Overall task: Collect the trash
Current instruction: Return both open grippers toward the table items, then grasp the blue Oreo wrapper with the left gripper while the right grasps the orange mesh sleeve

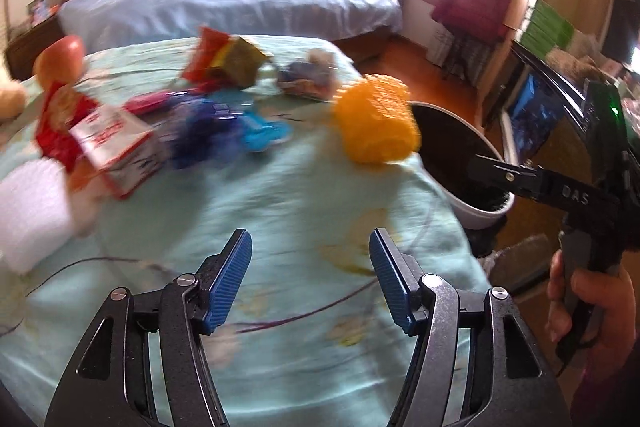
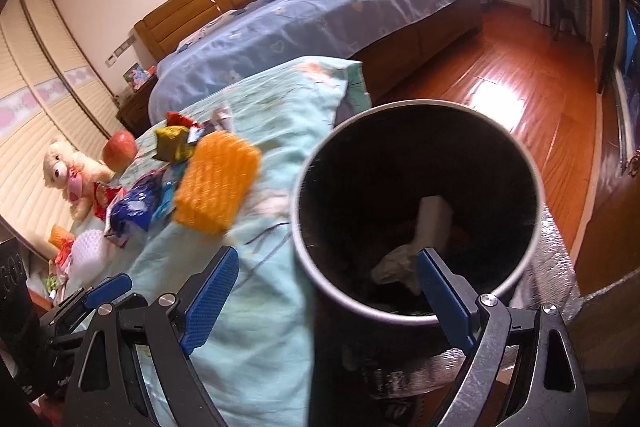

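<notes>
Several pieces of trash lie on a table under a pale green cloth [image 1: 288,195]: an orange foam net [image 1: 376,119] near the right edge, a red snack bag [image 1: 206,53], a blue wrapper [image 1: 200,135], a red-and-white carton [image 1: 116,147] and a white foam net [image 1: 28,211]. My left gripper [image 1: 311,239] hovers open over bare cloth, with nothing between its blue pads. A dark bin with a pale rim [image 2: 298,195] stands beside the table and holds crumpled paper [image 2: 432,223]. My right gripper [image 2: 326,259] is open above the bin's near rim, empty.
An apple [image 2: 119,150] and a teddy bear [image 2: 68,171] sit at the table's far side. A bed with blue covers [image 2: 320,23] stands behind, with wooden floor [image 2: 500,75] to its right. A hand [image 1: 592,299] holds the right gripper's handle.
</notes>
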`<control>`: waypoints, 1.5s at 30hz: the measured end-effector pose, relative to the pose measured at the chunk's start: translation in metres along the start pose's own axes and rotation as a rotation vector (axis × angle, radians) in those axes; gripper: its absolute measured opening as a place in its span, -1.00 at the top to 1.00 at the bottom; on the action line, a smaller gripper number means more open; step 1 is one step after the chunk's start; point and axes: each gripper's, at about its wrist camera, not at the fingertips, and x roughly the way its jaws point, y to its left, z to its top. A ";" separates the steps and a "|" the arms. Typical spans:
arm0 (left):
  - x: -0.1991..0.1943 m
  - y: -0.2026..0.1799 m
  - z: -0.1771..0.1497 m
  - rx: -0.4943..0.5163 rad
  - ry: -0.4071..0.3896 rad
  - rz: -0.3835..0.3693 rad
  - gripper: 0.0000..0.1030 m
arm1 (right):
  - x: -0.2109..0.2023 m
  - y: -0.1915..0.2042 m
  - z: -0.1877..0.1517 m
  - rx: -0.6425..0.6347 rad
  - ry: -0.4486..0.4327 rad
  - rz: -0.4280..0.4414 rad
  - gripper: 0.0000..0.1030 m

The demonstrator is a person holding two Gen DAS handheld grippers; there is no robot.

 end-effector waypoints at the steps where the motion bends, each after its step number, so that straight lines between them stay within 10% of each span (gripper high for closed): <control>1: -0.002 0.005 -0.001 -0.011 -0.006 0.010 -0.24 | 0.001 0.006 -0.001 -0.006 0.000 0.005 -0.77; 36: 0.020 0.052 0.044 -0.057 -0.056 0.132 -0.30 | 0.048 0.073 0.023 -0.073 -0.025 0.046 -0.74; 39: 0.028 0.051 0.046 -0.048 -0.047 0.157 -0.13 | 0.057 0.077 0.027 -0.075 -0.021 0.051 -0.53; 41: 0.030 0.053 0.046 -0.058 -0.036 0.127 0.09 | 0.064 0.076 0.027 -0.066 -0.003 0.049 -0.01; 45: 0.022 0.052 0.042 -0.044 -0.062 0.115 0.31 | 0.059 0.074 0.021 -0.052 -0.032 0.052 0.21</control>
